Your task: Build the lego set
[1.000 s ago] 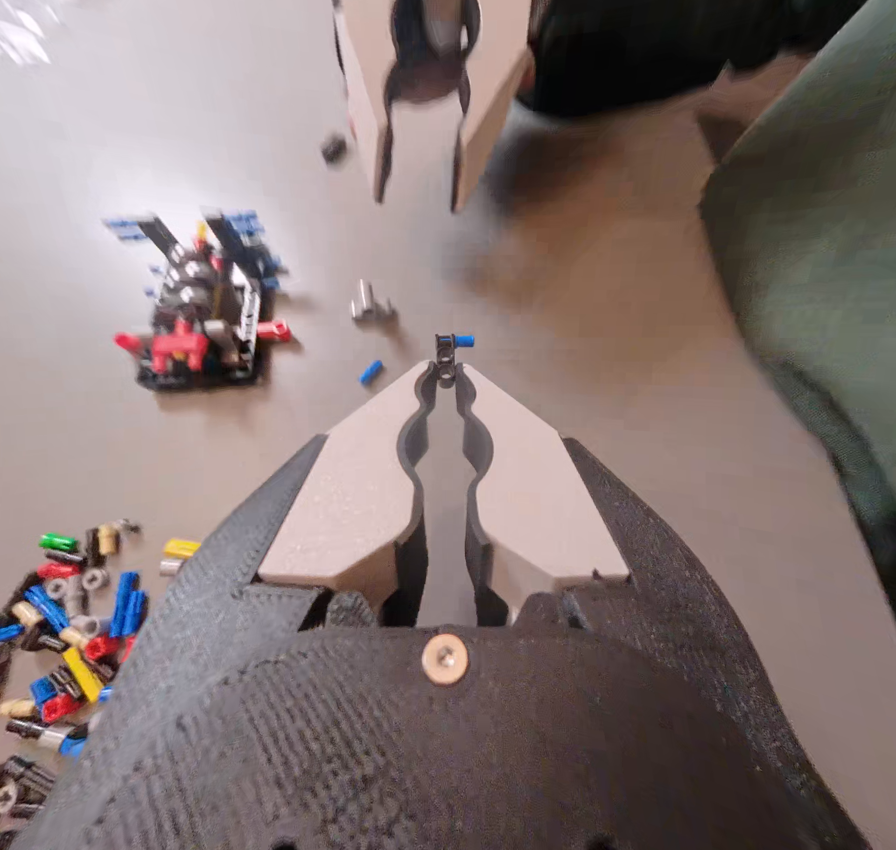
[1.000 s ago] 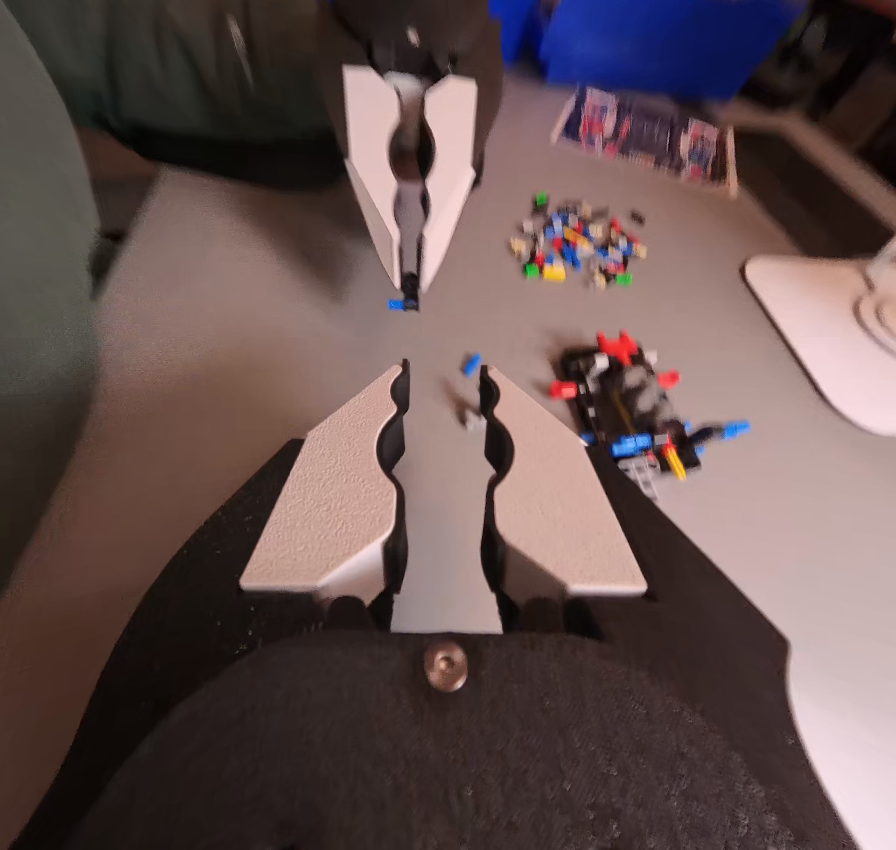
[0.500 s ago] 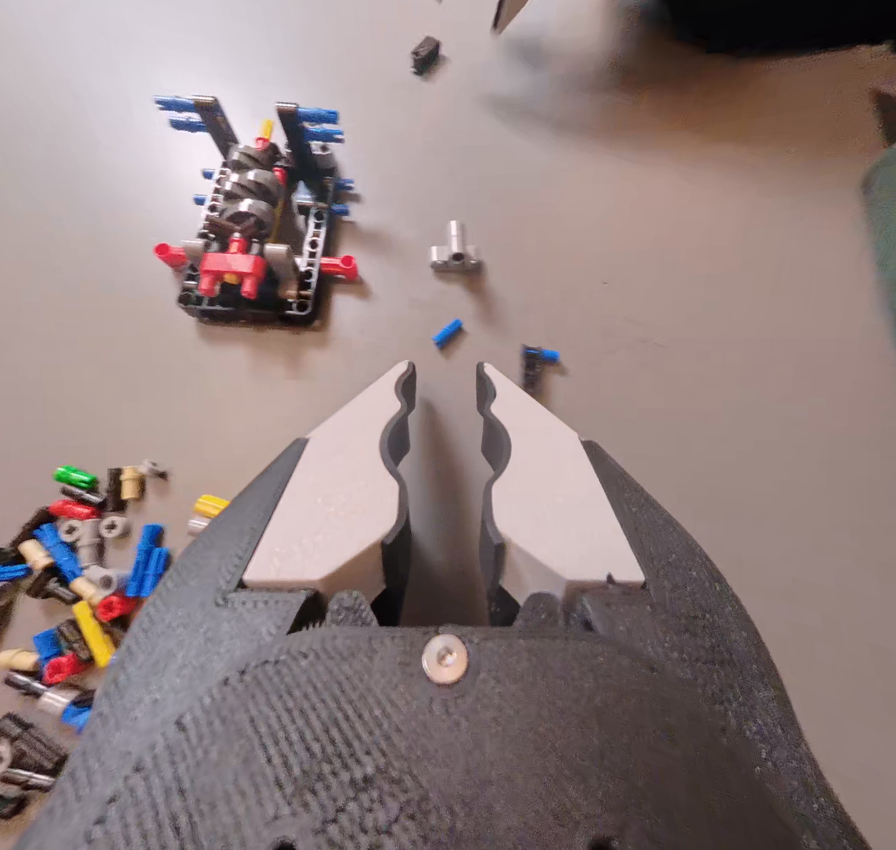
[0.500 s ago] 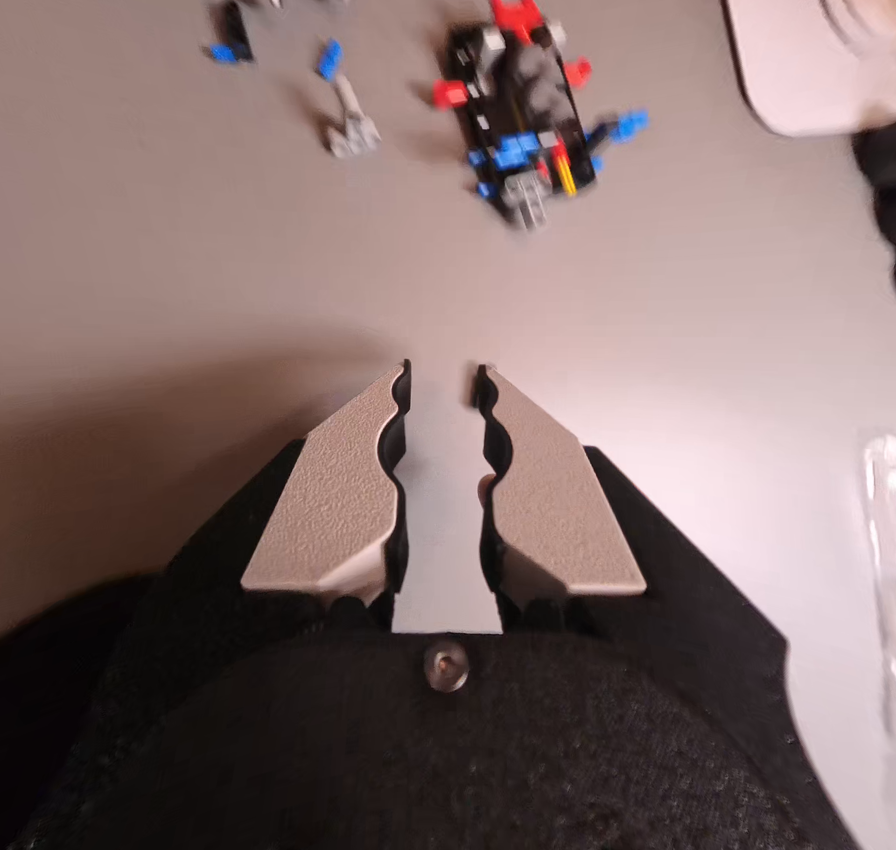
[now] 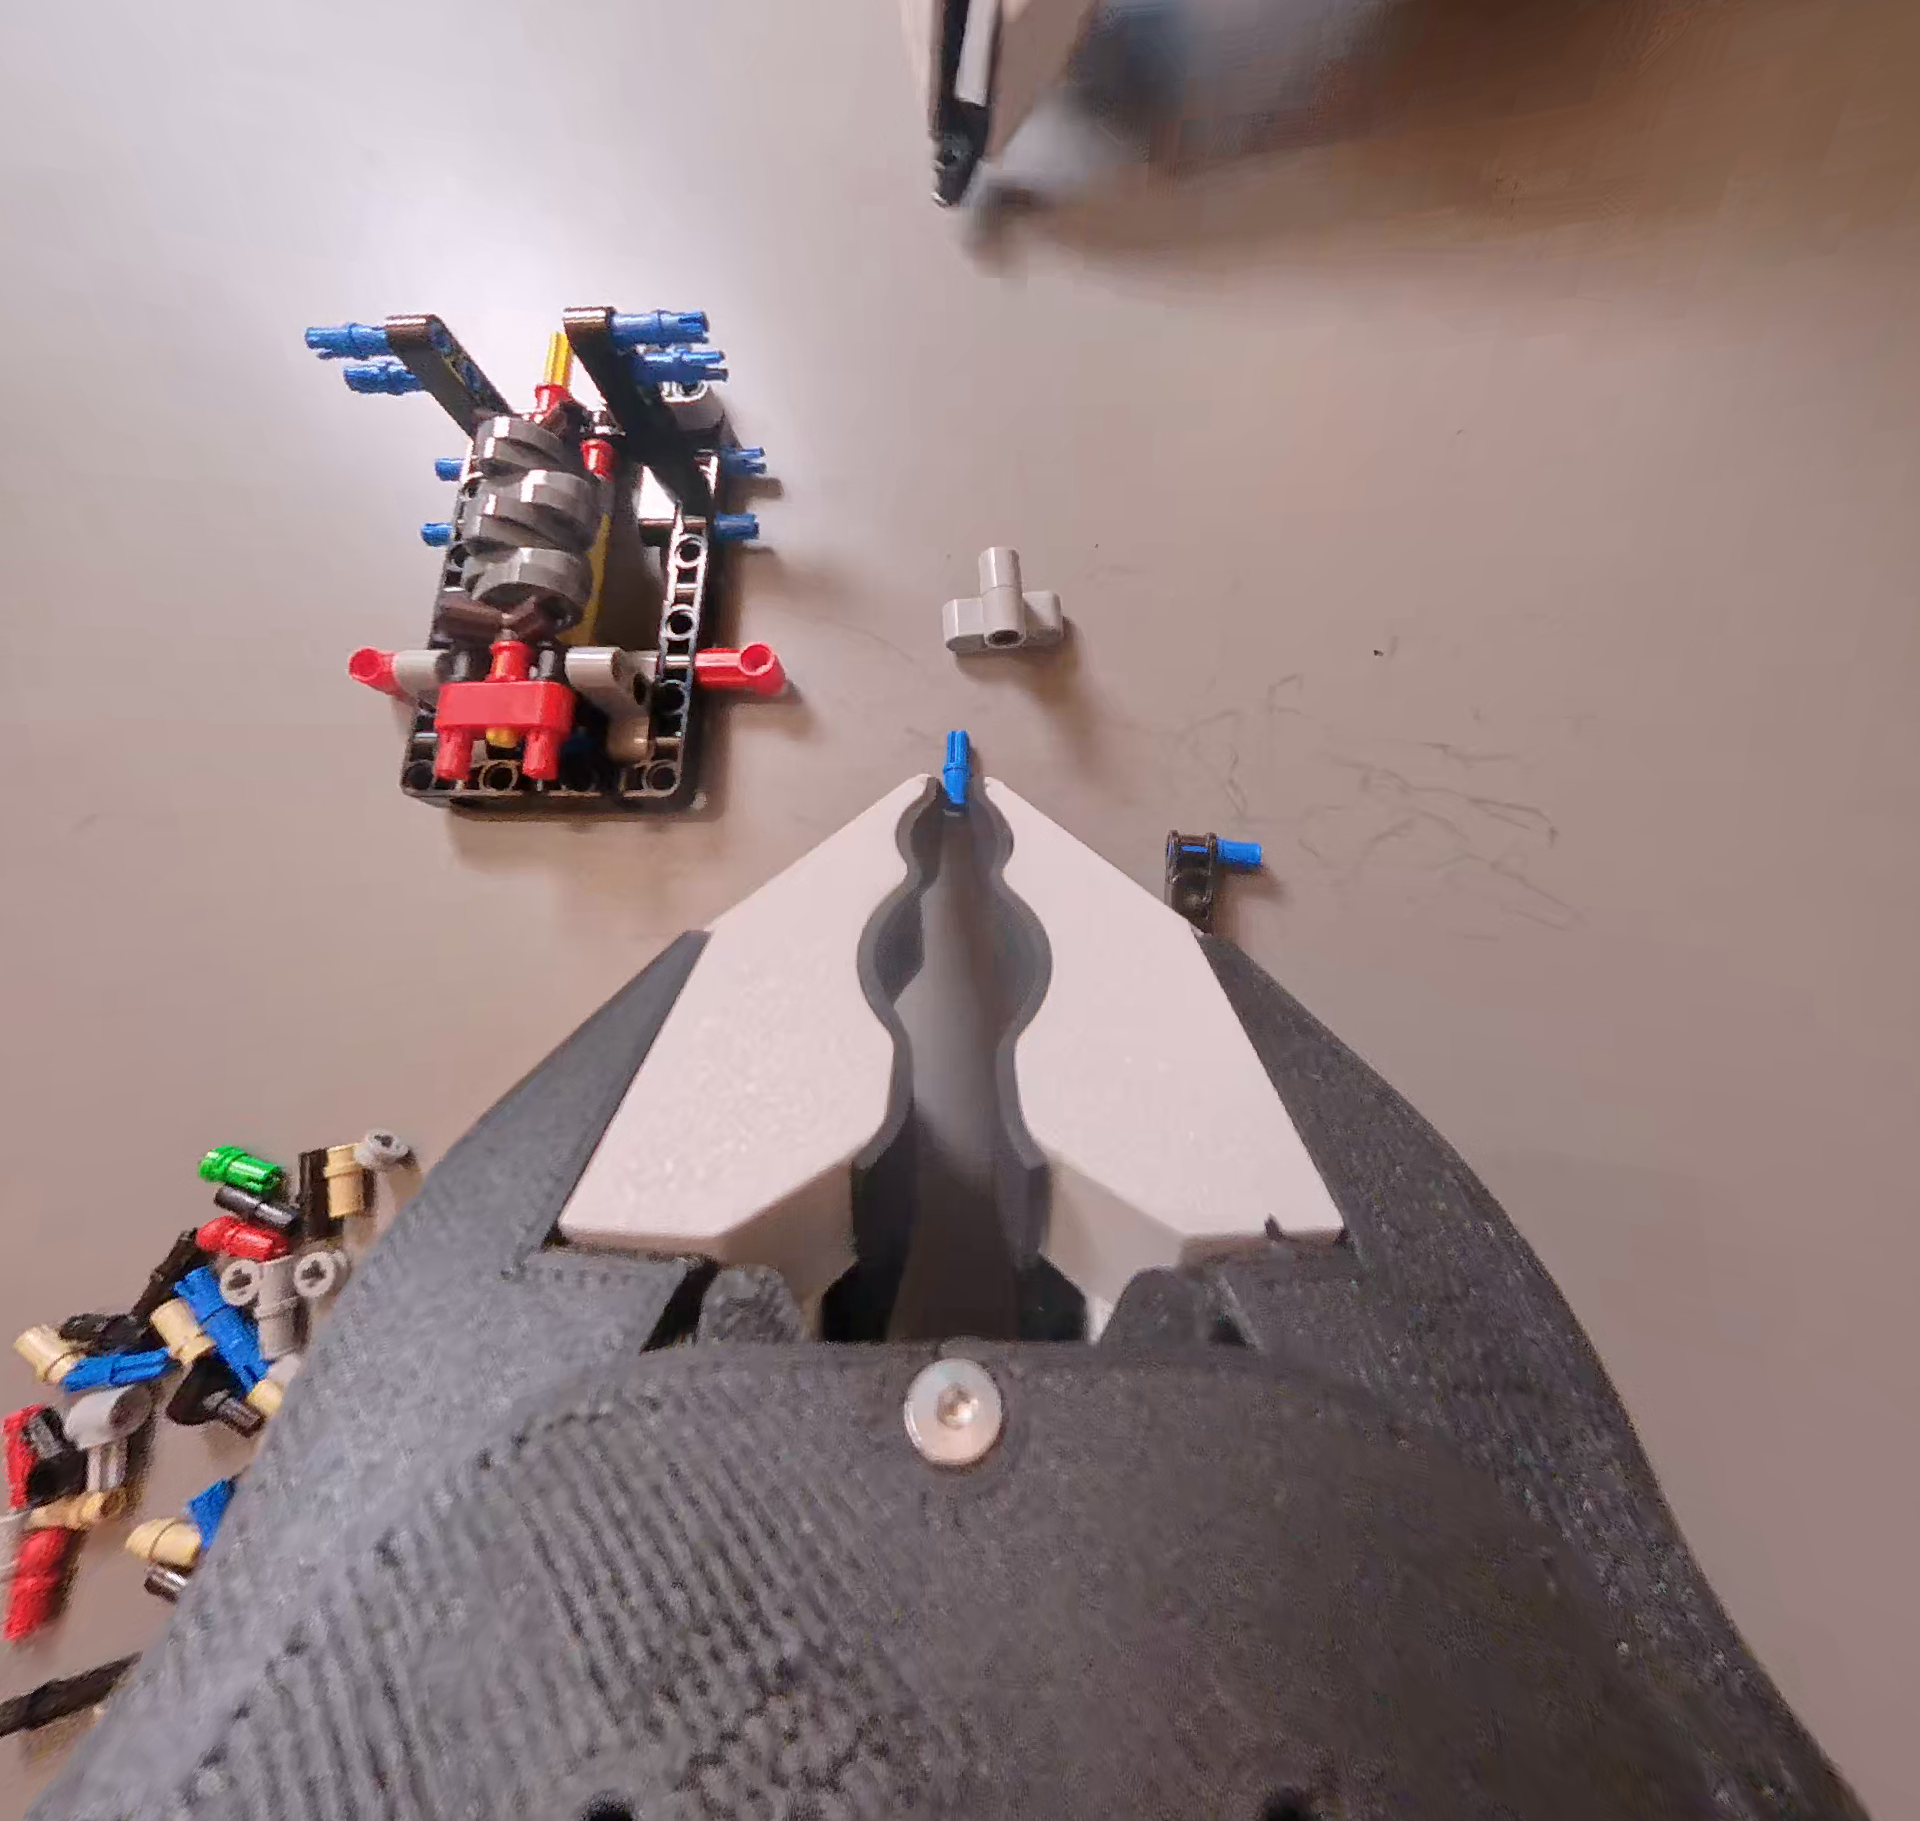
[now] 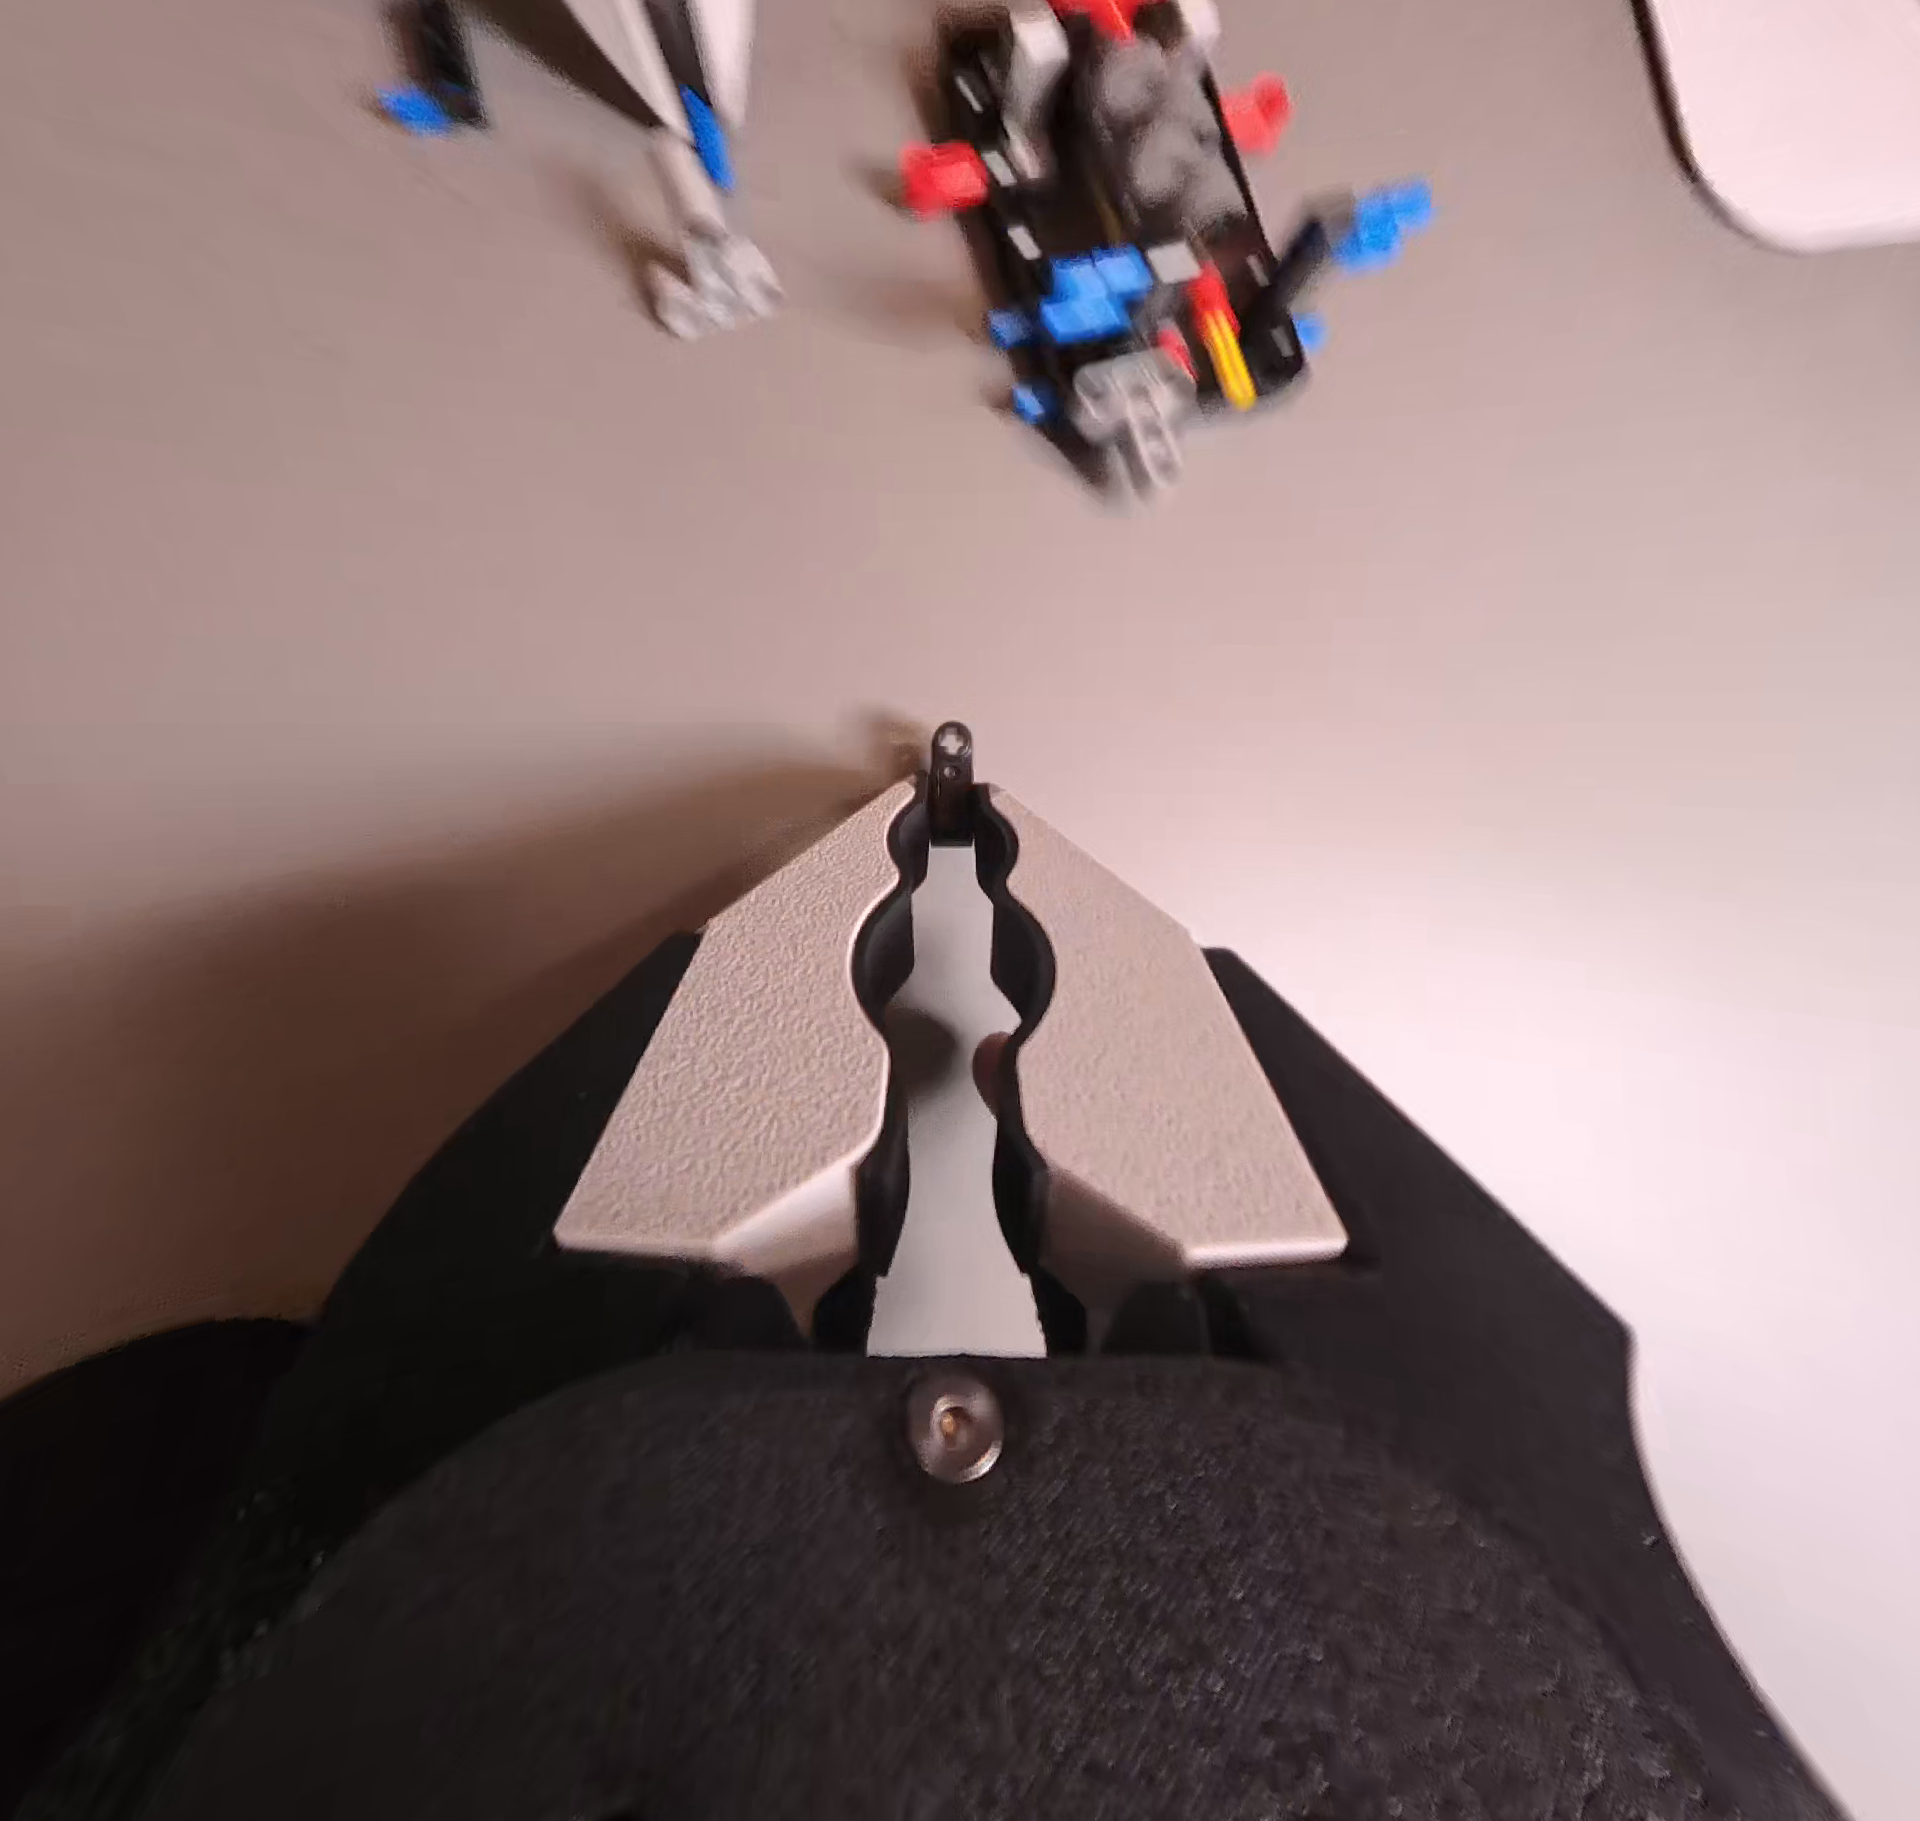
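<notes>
We have the left gripper (image 5: 958, 792) closed to a narrow slit, its fingertips (image 5: 1000, 803) pinching a blue pin (image 5: 955, 768) that projects forward from between them. The right gripper (image 6: 951, 803) is likewise nearly closed — its tips clamp a small black connector (image 6: 950, 772), which sticks out past them above the table (image 6: 520, 545). The partly built lego chassis (image 5: 566, 566) lies to the far left on the table, a grey T-shaped connector (image 5: 1000, 616) just beyond the pin, a black-and-blue piece (image 5: 1205, 859) beside the right finger, and the loose parts pile (image 5: 177, 1324) at near left.
</notes>
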